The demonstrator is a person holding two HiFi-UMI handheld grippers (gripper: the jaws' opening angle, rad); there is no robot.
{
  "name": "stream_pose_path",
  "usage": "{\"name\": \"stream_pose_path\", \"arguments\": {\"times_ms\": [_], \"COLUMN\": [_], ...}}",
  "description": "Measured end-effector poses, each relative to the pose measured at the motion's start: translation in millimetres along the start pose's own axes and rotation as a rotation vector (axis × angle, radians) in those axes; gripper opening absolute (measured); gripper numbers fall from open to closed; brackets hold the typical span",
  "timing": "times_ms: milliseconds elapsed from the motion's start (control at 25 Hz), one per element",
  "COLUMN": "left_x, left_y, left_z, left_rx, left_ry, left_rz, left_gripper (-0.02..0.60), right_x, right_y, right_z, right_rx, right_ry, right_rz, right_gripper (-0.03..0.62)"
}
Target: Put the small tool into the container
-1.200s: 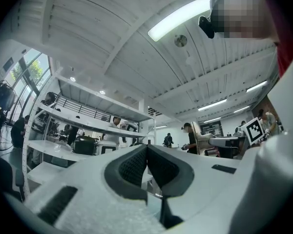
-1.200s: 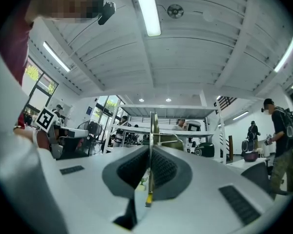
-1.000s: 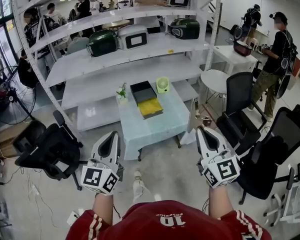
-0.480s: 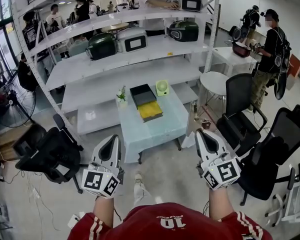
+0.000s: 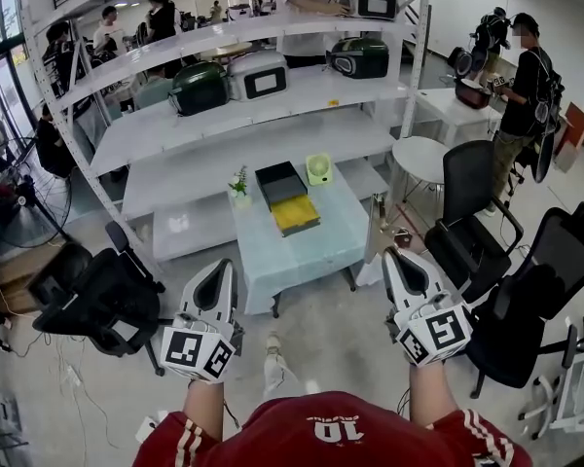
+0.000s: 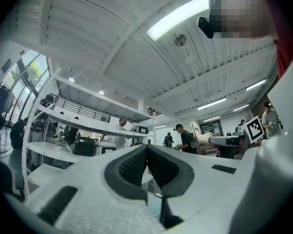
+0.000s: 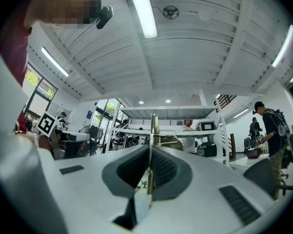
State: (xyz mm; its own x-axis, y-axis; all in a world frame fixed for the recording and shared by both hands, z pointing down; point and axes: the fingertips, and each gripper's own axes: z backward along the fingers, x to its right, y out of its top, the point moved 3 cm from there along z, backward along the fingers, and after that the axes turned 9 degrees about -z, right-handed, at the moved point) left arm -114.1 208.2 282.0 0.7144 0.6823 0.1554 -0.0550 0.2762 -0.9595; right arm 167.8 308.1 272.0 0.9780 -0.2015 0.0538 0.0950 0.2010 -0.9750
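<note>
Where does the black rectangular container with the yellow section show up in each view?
Head view: black rectangular container with a yellow section, centre, on the pale table.
Left gripper view: not in it.
Right gripper view: not in it; the right gripper, shut on a thin metal tool, fills the foreground.
Shared landmark: the white shelving rack, in all three.
</note>
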Motion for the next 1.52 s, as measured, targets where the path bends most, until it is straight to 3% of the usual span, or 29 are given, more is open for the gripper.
{"name": "stream_pose_path", "arguments": {"times_ms": [520,760,1040,1520], "left_x": [-18,-40,-89,-195], "left_y": [-14,-31,-56,-92], "left_z": [-13,-43,-99,-193], "left_rx": [0.0,0.001,-0.005,-0.024], "left_ry": [0.011,-0.002,-0.026,-0.011], "left_rz": [0.005,0.017,0.069,0.068], "left_gripper": [-0.002,-0.002,-0.002,-0.002], "right_x": [3,8,22,34], "right_y": [-8,-14,-23,-40], "right_z": [-27,-61,-129,-279], "right_rx": [0.005,-0.003,-0.018,-0.075], "right_ry": [0.009,-0.001,-0.026,0.011], "right_rz": [-0.005,0.032,0.057,0.079], "right_gripper": [0.015,0.015,0.015,0.015]}}
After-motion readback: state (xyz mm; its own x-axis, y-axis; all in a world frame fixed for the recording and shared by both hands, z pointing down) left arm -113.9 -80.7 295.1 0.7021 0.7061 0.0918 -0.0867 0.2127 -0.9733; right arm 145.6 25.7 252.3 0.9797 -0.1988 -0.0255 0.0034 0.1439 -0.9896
